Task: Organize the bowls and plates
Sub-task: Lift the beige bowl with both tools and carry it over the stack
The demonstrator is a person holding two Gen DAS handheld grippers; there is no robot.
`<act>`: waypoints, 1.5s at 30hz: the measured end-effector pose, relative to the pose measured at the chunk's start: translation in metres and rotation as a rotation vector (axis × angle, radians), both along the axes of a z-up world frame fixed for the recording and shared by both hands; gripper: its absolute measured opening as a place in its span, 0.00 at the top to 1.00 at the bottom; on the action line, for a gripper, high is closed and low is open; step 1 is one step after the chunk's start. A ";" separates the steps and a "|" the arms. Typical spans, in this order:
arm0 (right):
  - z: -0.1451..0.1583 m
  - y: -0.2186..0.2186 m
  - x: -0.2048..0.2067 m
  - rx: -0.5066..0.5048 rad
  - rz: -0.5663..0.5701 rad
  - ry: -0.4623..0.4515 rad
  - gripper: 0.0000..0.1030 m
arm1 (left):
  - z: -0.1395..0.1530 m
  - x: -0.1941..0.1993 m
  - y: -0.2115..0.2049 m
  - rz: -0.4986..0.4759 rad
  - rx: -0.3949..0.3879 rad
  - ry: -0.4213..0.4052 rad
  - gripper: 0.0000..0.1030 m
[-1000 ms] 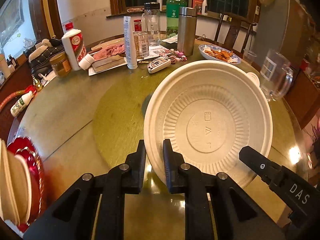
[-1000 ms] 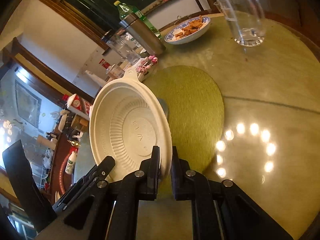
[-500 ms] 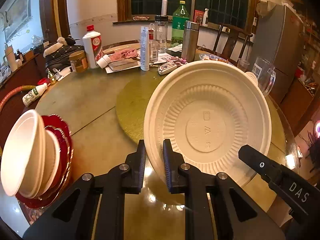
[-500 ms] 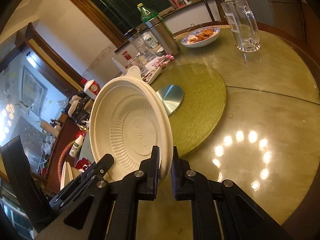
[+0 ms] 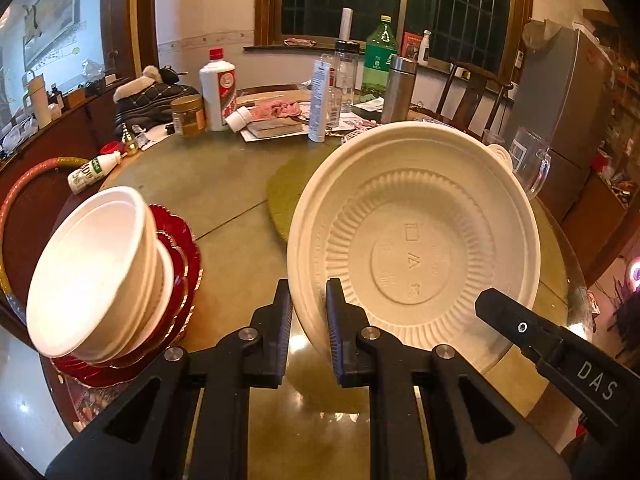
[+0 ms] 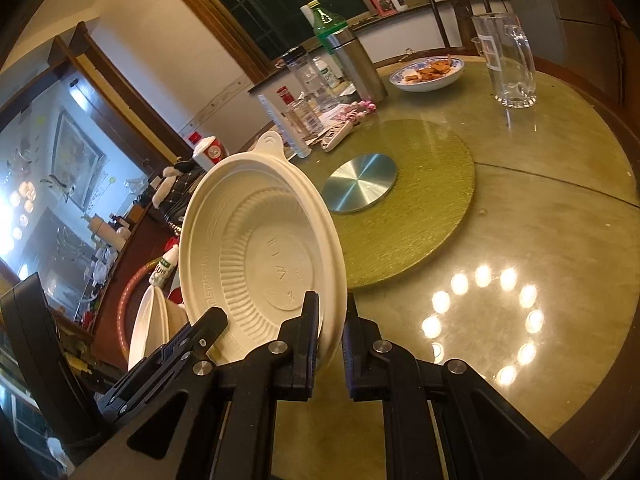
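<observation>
Two grippers, one cream plate [image 5: 412, 248] between them: I've got my left gripper [image 5: 307, 312] clamped on the rim at one side and my right gripper [image 6: 331, 320] clamped on the rim further round, so the wide, light plate rides tilted up off the table [image 5: 224, 184], above its near edge, without flopping. That's my reading of why both are on it: a single pinch at the edge would likely let it droop. Going by size, the round table carries it all, with a green turntable mat [image 6: 424, 208] at its centre and a small metal disc [image 6: 360, 183] on that. At the table's left edge sits the stack I judge I'm heading for: red plates [image 5: 176, 248] with white bowls [image 5: 92, 276] nested on top, leaning. Those bowls occupy the top of the pile, so slotting a plate there looks awkward. Along the far edge stand bottles, a steel flask [image 5: 398, 88] and a dish of food [image 6: 428, 74]; a glass jug [image 6: 506, 60] stands toward the right edge, all well apart from my path.
</observation>
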State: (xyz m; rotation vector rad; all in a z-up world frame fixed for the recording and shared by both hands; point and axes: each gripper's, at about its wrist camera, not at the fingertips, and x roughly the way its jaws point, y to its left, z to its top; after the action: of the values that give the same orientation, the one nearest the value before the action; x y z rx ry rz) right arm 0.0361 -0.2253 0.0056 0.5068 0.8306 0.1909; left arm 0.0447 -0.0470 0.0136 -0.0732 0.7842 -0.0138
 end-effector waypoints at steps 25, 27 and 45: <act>0.018 0.040 -0.006 -0.029 0.086 -0.038 0.90 | 0.011 -0.022 0.041 0.070 -0.024 -0.035 0.86; 0.019 0.043 -0.006 -0.031 0.093 -0.041 0.90 | 0.012 -0.023 0.043 0.074 -0.022 -0.037 0.86; 0.078 0.141 0.010 -0.064 0.302 -0.122 0.89 | 0.067 -0.034 0.141 0.221 -0.022 -0.103 0.86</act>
State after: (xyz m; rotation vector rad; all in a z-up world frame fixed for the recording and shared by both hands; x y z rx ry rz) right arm 0.0457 -0.0844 0.0841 0.3042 0.7889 0.4666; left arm 0.0106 0.0939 0.0808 -0.1788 0.6698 0.1820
